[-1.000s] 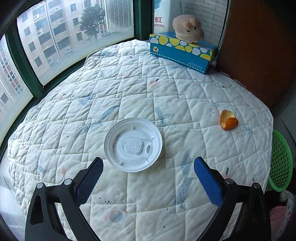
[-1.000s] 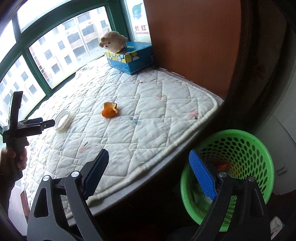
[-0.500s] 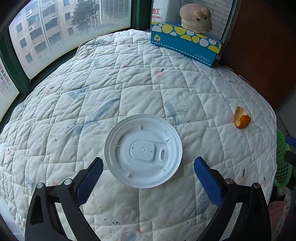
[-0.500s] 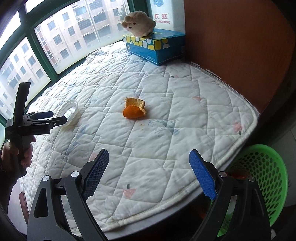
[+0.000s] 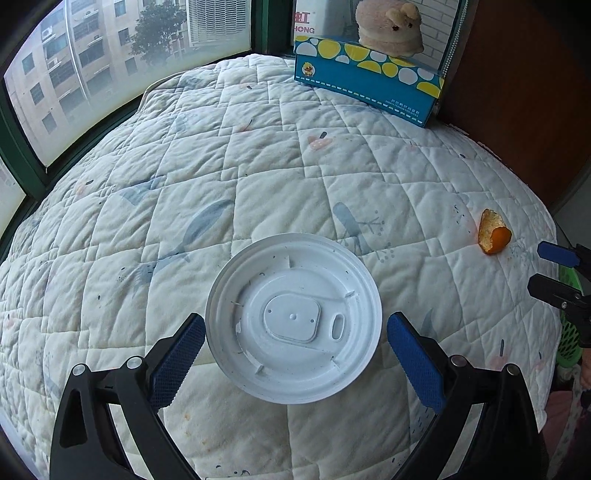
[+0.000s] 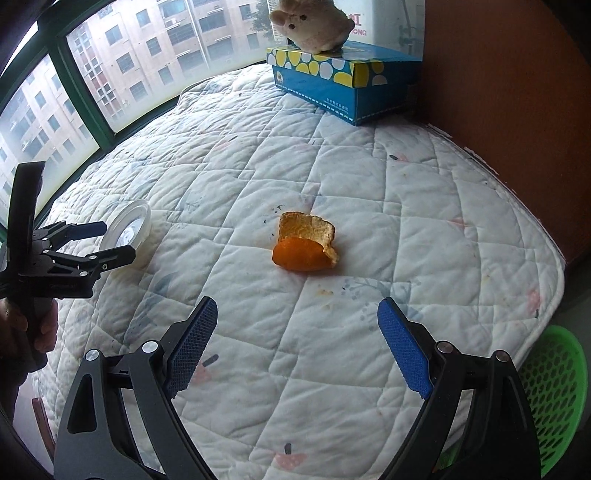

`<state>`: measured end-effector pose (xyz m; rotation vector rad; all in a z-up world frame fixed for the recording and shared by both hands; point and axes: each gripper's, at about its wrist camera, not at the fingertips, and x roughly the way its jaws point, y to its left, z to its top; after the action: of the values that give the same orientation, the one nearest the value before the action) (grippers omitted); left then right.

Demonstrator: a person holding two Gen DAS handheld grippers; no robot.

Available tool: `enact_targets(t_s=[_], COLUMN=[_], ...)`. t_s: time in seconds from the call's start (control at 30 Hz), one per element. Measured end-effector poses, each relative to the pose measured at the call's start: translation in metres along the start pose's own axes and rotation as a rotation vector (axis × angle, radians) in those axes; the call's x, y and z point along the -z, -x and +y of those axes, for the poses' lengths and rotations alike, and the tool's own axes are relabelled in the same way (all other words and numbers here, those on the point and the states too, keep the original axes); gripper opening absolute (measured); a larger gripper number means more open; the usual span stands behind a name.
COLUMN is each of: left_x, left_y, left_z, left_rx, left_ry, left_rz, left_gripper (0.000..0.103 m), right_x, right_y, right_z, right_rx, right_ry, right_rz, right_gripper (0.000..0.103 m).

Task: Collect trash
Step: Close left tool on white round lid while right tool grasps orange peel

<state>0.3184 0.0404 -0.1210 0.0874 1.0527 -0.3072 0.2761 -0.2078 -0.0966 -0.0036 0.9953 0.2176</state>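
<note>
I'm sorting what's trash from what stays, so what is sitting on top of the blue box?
A plush toy rests on the blue box. The box top beneath it is covered.

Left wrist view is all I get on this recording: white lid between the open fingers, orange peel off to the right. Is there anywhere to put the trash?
Observer: Yes. The right wrist view shows a green basket on the floor, below the quilt's near edge.
Operator: Is the right gripper holding anything?
Observer: No. The right gripper is open and empty, pointed at the orange peel.
Operator: Has it reached the peel?
Observer: Not yet. Bare quilt shows between its fingertips and the peel.
Operator: And the left gripper?
Observer: From the right side, the left gripper is open around the white lid.
</note>
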Motion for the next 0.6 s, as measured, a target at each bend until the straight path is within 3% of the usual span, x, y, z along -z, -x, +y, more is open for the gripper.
enact_targets(t_s=[0.43, 0.6], left_x=[-0.003, -0.001], left_y=[0.005, 0.002], left_z=[0.0, 0.002], left_rx=[0.022, 0.013], left_ry=[-0.013, -0.009], left_rz=[0.002, 0.013], left_gripper=[0.095, 0.095], right_x=[-0.019, -0.018], right_y=[-0.041, -0.045], right_z=[-0.002, 0.004], right_rx=[0.074, 0.144], right_ry=[0.018, 0.064], right_rz=[0.035, 0.028], right_gripper=[0.075, 0.064])
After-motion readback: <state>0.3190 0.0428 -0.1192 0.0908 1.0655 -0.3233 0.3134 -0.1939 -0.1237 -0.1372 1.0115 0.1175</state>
